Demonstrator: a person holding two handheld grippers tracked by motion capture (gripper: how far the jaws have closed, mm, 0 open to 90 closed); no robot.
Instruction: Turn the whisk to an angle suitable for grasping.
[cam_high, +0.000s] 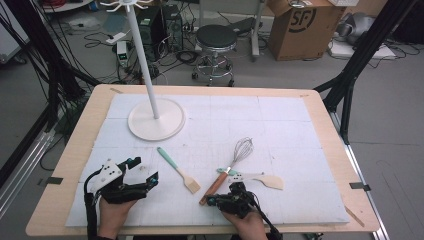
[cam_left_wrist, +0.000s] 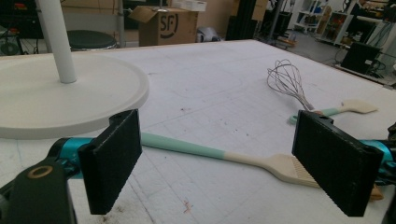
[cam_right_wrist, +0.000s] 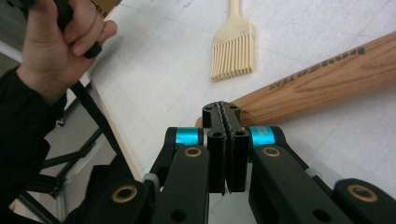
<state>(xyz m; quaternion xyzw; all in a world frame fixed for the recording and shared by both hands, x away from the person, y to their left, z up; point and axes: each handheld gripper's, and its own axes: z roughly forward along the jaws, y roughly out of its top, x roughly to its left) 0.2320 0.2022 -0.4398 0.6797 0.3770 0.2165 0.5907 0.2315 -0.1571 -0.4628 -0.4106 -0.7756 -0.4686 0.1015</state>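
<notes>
Right now your right gripper (cam_right_wrist: 226, 116) has its jaws pressed together on nothing, hovering at the near end of the whisk's wooden handle (cam_right_wrist: 322, 79), so it must open before it can take hold. Your left gripper (cam_left_wrist: 224, 154) stands wide apart, framing the pastry brush (cam_left_wrist: 219, 156) lying flat on the white mat (cam_high: 280, 125), probably lined up for a grab. Beyond, the spatula (cam_high: 260, 178) touches the whisk, and the hook stand (cam_high: 156, 120) waits, likely for hanging them.
</notes>
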